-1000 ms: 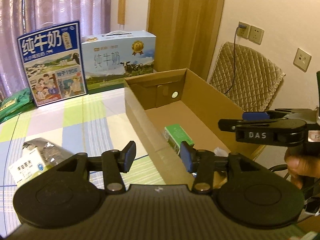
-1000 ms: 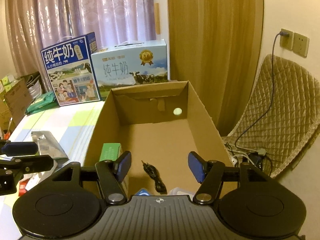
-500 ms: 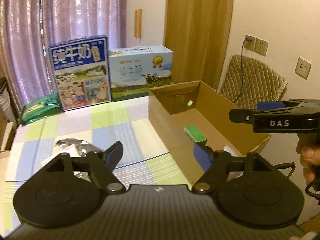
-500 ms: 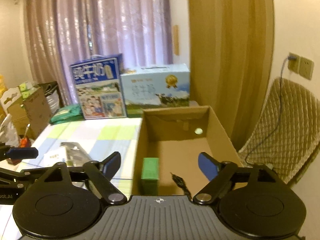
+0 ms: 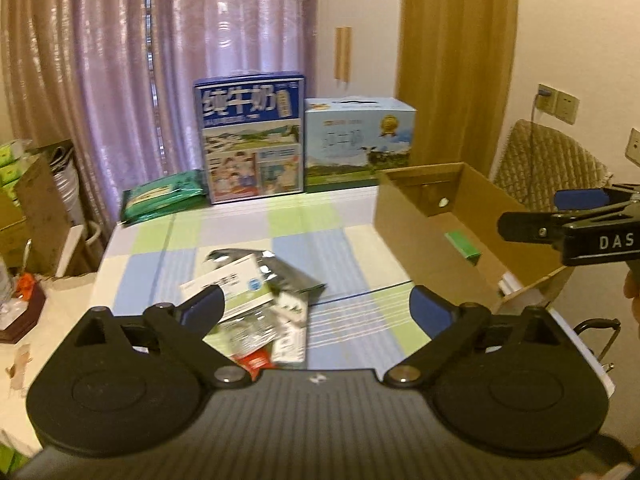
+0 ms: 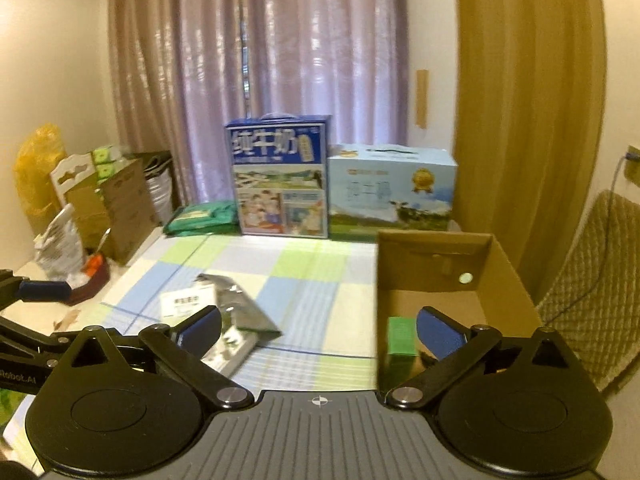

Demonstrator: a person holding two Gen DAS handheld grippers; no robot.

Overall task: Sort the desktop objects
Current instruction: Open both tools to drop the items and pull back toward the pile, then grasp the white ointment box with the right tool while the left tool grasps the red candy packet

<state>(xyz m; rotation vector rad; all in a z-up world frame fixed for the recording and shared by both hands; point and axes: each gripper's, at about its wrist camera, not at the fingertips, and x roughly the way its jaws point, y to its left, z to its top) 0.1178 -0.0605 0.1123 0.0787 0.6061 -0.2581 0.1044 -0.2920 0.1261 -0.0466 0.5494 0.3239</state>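
a: so where's everything sitting relative to the open brown cardboard box (image 5: 404, 220)?

b: box is on the right part of the pastel checked tablecloth (image 5: 312, 216). inside it, by its left wall, lies a small green carton (image 6: 401, 336). left of the box, out on the cloth, there's a loose pile: a white paper packet with printed text (image 5: 234, 286) on top of a crinkly silver foil pouch (image 5: 288, 276), plus a bit of red wrapper (image 5: 256, 360) at the near edge

a: and the grippers?

b: left gripper (image 5: 316, 306) hangs above the pile, blue-padded fingers (image 5: 202, 306) spread wide with nothing between them. right gripper (image 6: 318, 328) is also spread wide and empty, its right pad over the box, its left one toward the pile

a: what's behind the box?

b: a tall dark blue milk case (image 5: 250, 140) and a pale blue milk case (image 5: 356, 144) stand side by side past the box's far-left corner, with a flat green pack (image 5: 162, 196) further left again
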